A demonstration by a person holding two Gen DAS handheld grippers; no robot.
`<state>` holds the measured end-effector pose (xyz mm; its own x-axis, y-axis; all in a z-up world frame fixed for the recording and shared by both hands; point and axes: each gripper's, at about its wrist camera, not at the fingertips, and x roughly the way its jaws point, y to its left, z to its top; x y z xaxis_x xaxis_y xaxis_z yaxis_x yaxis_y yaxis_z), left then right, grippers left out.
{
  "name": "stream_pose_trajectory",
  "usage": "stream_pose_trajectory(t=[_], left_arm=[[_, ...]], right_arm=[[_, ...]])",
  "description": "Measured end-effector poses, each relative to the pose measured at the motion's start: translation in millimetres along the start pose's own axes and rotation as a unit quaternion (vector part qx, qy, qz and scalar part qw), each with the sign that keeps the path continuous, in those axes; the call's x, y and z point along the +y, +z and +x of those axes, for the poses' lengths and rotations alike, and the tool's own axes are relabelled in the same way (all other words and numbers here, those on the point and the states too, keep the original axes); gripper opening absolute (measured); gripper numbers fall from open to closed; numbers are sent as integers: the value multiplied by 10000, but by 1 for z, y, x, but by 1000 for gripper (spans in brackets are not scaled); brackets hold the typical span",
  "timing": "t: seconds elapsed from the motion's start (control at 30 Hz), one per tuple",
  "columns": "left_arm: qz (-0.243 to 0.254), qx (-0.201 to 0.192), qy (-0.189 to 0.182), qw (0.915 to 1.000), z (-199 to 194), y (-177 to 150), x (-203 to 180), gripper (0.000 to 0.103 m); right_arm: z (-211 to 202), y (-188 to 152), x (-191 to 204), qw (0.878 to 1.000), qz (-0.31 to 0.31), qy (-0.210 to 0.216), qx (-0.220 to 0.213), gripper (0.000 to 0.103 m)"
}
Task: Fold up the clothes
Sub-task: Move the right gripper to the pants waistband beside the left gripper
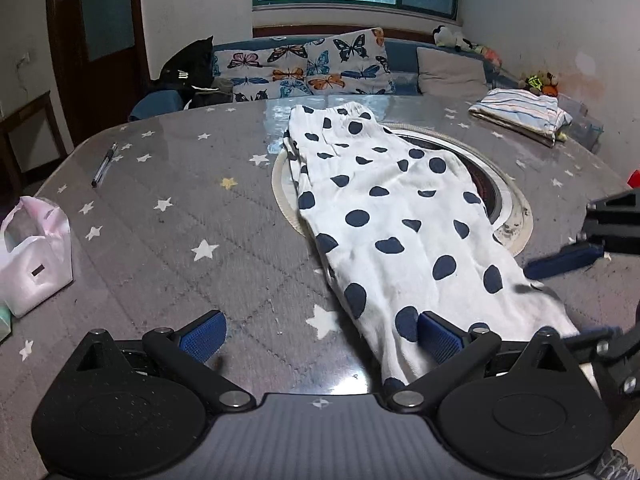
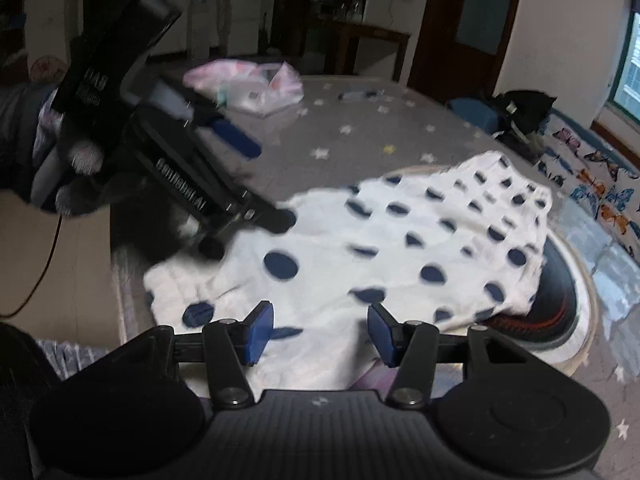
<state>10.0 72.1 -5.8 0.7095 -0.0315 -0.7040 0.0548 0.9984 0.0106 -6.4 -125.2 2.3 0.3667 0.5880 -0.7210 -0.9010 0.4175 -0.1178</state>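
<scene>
Living room with a window, a sofa of butterfly cushions [image 1: 320,68] and a dark door behind.

Table [image 1: 168,216], large, grey star-print cover under clear sheet; a round inset burner [image 1: 496,200] at its middle.

Polka-dot garment [image 1: 396,216], white with navy spots: lies lengthwise from the table's middle, over the burner, to the near edge, where its end hangs toward the person. Laid fairly flat, already narrowed; whether a fold has been made cannot be told.

Striped folded garment [image 1: 520,114], far right corner of the table.

White plastic bag [image 1: 34,248], left edge. Pen [image 1: 104,164], far left.

Left gripper [image 1: 320,338]: jaws wide apart, empty, right finger resting against the garment's near end.

Right gripper [image 2: 320,334]: jaws apart, empty, low over the near hem.

Handling, as judged: each gripper should pinch one near corner through every layer, lift evenly, and carry the hem toward the far end, keeping edges aligned and cloth taut.
</scene>
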Motion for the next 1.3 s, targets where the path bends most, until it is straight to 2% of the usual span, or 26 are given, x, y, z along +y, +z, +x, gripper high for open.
stream_pose_trajectory(t=[0.1, 0.4, 0.73, 0.93, 1.1, 1.13, 1.23, 1.3], left_arm=[[29, 143, 38, 9999, 6, -3, -1, 103], [-38, -55, 130, 9999, -3, 9, 4, 103], [-172, -56, 169, 9997, -7, 5, 5, 103], [-176, -107, 151, 9997, -12, 6, 8, 103], [-125, -153, 111, 9997, -14, 8, 8, 103], [-115, -162, 103, 9997, -15, 9, 8, 103], [-13, -272, 43, 9996, -20, 13, 5, 103], [53, -402, 13, 9992, -23, 17, 3, 103]], right_arm=[[-2, -2, 4, 10000, -20, 22, 15, 53], [-33, 2, 28, 9985, -492, 179, -132, 53], [-19, -14, 73, 9916, -1257, 310, 43, 51], [-14, -9, 66, 9933, -1094, 368, 20, 48], [-15, -1, 48, 9960, -672, 593, 42, 36], [-15, 1, 44, 9962, -588, 638, 47, 27], [-16, 6, 33, 9964, -334, 772, 60, 16], [-16, 9, 25, 9961, -164, 861, 69, 14]])
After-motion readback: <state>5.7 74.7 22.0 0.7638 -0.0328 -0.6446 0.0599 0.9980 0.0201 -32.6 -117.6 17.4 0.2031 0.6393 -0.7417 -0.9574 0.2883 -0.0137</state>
